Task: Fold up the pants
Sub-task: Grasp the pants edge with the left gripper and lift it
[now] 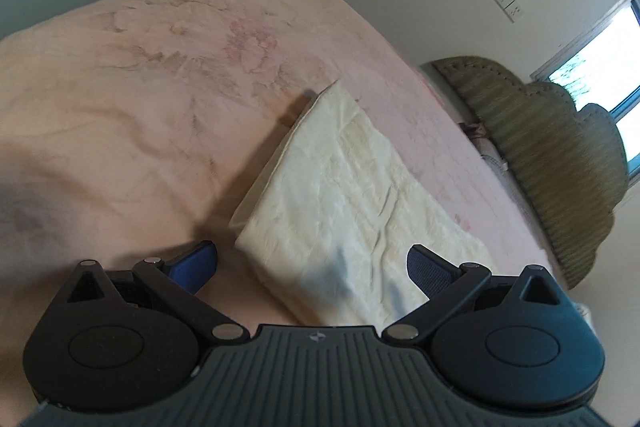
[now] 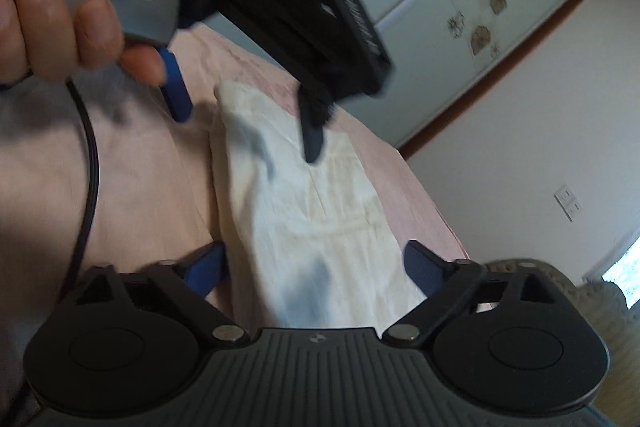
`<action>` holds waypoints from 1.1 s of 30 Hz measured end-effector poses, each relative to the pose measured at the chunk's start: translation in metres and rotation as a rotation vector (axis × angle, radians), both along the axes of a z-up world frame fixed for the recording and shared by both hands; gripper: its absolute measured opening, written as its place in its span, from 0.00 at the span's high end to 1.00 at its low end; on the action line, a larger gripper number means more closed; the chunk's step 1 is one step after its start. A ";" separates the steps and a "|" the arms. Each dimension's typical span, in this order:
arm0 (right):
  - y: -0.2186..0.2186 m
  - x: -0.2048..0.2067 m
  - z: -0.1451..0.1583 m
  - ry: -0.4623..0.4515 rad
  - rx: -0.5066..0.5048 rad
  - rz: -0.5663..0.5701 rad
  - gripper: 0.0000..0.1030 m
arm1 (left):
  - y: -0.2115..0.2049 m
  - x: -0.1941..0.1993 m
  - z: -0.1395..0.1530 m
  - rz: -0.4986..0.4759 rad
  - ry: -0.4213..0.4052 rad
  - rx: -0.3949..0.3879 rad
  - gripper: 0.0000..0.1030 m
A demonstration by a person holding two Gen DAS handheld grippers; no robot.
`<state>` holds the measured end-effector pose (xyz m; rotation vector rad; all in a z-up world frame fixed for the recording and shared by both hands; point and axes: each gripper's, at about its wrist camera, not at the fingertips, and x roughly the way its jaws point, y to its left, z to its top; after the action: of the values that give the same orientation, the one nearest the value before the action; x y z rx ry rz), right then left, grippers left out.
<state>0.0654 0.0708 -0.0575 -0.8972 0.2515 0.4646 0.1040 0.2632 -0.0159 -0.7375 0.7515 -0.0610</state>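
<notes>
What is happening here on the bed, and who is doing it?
A person holds a gripper in each hand over cream pants lying folded on a pink bedspread. The left gripper and the right gripper both stand open above the cloth, holding nothing.

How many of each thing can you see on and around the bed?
Folded cream cloth pants: 1
Pink flowered bed blanket: 1
Olive-green ribbed headboard: 1
Black two-finger grippers with blue pads, left gripper, right gripper: 2
White wall sockets: 2
Total: 7
</notes>
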 end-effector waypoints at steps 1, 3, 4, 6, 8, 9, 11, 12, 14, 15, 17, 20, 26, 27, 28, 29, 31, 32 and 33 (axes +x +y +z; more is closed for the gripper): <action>0.005 0.003 -0.002 -0.005 -0.008 0.007 0.27 | -0.001 0.004 -0.002 -0.005 -0.003 -0.027 0.01; 0.016 0.009 -0.006 -0.005 -0.021 0.025 0.42 | 0.002 0.013 -0.005 -0.006 -0.015 -0.084 0.01; 0.021 0.012 -0.006 -0.001 -0.025 0.033 0.50 | 0.004 0.018 -0.006 -0.012 -0.016 -0.107 0.01; 0.026 0.016 -0.008 -0.008 -0.031 0.042 0.60 | 0.008 0.030 -0.007 -0.032 -0.028 -0.161 0.01; 0.026 0.019 -0.005 0.003 -0.004 0.047 0.74 | 0.013 0.044 -0.011 -0.069 -0.015 -0.225 0.01; 0.023 0.022 -0.002 0.014 0.026 0.043 0.76 | 0.016 0.050 -0.014 -0.079 -0.003 -0.256 0.01; 0.015 0.030 0.007 0.065 0.105 0.028 0.77 | 0.022 0.061 -0.019 -0.096 0.007 -0.308 0.01; 0.010 0.033 0.013 0.107 0.147 0.026 0.77 | 0.025 0.067 -0.021 -0.096 0.017 -0.339 0.02; -0.001 0.042 0.025 0.240 0.216 0.055 0.76 | 0.029 0.076 -0.023 -0.108 0.017 -0.388 0.03; -0.010 0.044 0.034 0.317 0.268 0.078 0.76 | 0.030 0.080 -0.024 -0.127 0.006 -0.399 0.07; -0.032 0.050 0.055 0.412 0.409 0.123 0.76 | 0.028 0.085 -0.026 -0.148 0.012 -0.369 0.23; -0.058 0.081 0.075 0.433 0.556 0.040 0.76 | 0.024 0.089 -0.034 -0.158 0.044 -0.328 0.58; -0.057 0.123 0.041 0.585 0.518 -0.094 0.59 | 0.020 0.084 -0.036 -0.131 0.029 -0.234 0.86; -0.058 0.123 0.039 0.610 0.531 -0.089 0.59 | 0.018 0.083 -0.034 -0.132 0.019 -0.211 0.87; -0.063 0.123 0.041 0.639 0.579 -0.067 0.58 | 0.017 0.082 -0.032 -0.134 0.012 -0.193 0.87; -0.074 0.125 0.046 0.686 0.658 -0.027 0.57 | 0.015 0.083 -0.030 -0.136 0.007 -0.176 0.86; -0.096 0.124 0.055 0.762 0.861 0.044 0.56 | 0.013 0.083 -0.027 -0.136 0.004 -0.155 0.87; -0.105 0.127 0.061 0.764 0.934 0.042 0.56 | 0.010 0.082 -0.024 -0.135 -0.003 -0.135 0.87; -0.108 0.127 0.064 0.740 0.959 0.010 0.56 | 0.006 0.079 -0.019 -0.135 -0.015 -0.111 0.87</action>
<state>0.1926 -0.0377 0.0066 0.2415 0.6258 0.8174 0.1834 0.2696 -0.0353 -0.7899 0.7873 -0.2317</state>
